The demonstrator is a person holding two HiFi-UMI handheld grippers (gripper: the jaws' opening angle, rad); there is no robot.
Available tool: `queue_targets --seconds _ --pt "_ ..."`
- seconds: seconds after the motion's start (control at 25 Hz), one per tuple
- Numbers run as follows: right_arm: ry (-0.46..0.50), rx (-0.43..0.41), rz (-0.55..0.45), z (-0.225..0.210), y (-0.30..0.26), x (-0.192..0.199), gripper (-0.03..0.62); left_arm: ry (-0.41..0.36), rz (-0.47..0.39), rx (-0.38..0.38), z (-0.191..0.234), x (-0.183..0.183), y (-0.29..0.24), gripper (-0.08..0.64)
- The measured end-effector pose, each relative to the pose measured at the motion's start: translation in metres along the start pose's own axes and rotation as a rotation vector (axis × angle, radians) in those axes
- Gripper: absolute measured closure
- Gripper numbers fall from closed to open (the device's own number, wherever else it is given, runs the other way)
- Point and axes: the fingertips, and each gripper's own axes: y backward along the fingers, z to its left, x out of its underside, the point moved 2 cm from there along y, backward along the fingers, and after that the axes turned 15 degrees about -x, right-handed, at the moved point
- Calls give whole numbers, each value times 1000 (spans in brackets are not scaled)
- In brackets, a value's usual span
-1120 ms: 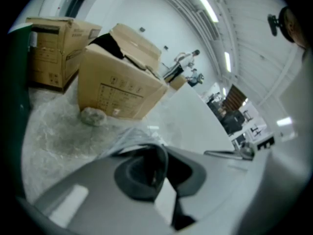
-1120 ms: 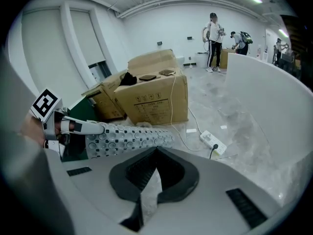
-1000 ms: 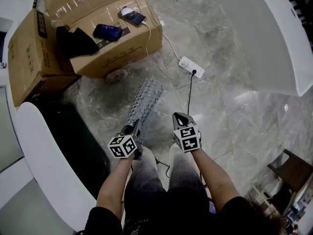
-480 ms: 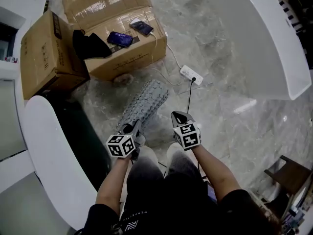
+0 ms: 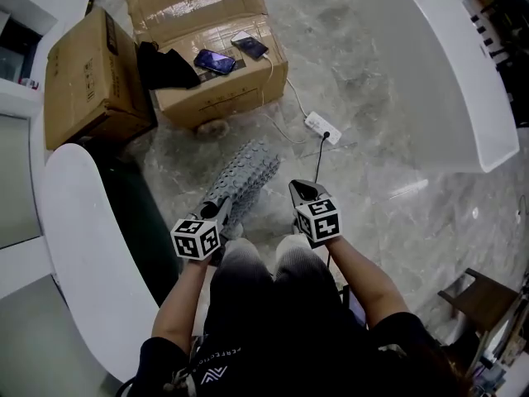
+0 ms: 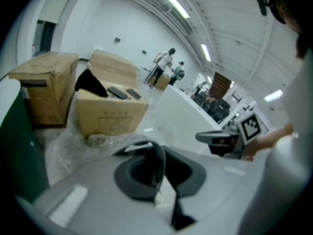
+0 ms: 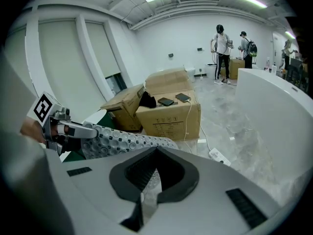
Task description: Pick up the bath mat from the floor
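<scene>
Two white curved counters (image 5: 74,246) flank a grey marble floor (image 5: 397,222), and the left one has a dark green band along its foot. Near the floor's far left edge stand two cardboard boxes. The flat box (image 5: 219,98) carries two phones (image 5: 213,60) and a black cloth (image 5: 169,69) on its top. The tall box (image 5: 83,81) beside it shows only its closed sides. A white cable runs from one phone down to a power strip (image 5: 321,128) on the floor, right of the boxes. The mat (image 5: 244,172), grey, studded and loosely rolled, is held by its near end in the left gripper (image 5: 221,208), whose jaws are clamped on its edge. It reaches out toward the boxes, and I cannot tell whether its far end touches the floor. The right gripper (image 5: 304,190) hovers just beside the mat, jaws closed on nothing. Two people (image 7: 222,40) stand far off by the back wall, too small to make out. A brown stool (image 5: 483,292) at the floor's near right edge is partly cut off.
</scene>
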Motion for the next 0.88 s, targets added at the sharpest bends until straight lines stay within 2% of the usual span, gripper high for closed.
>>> queue_targets --seconds 0.36,0.88 --pt "22 -49 -26 26 11 -15 594 22 -25 -32 1 3 27 532" --pt "52 -93 17 41 18 1 594 12 -56 -72 -5 7 38 532"
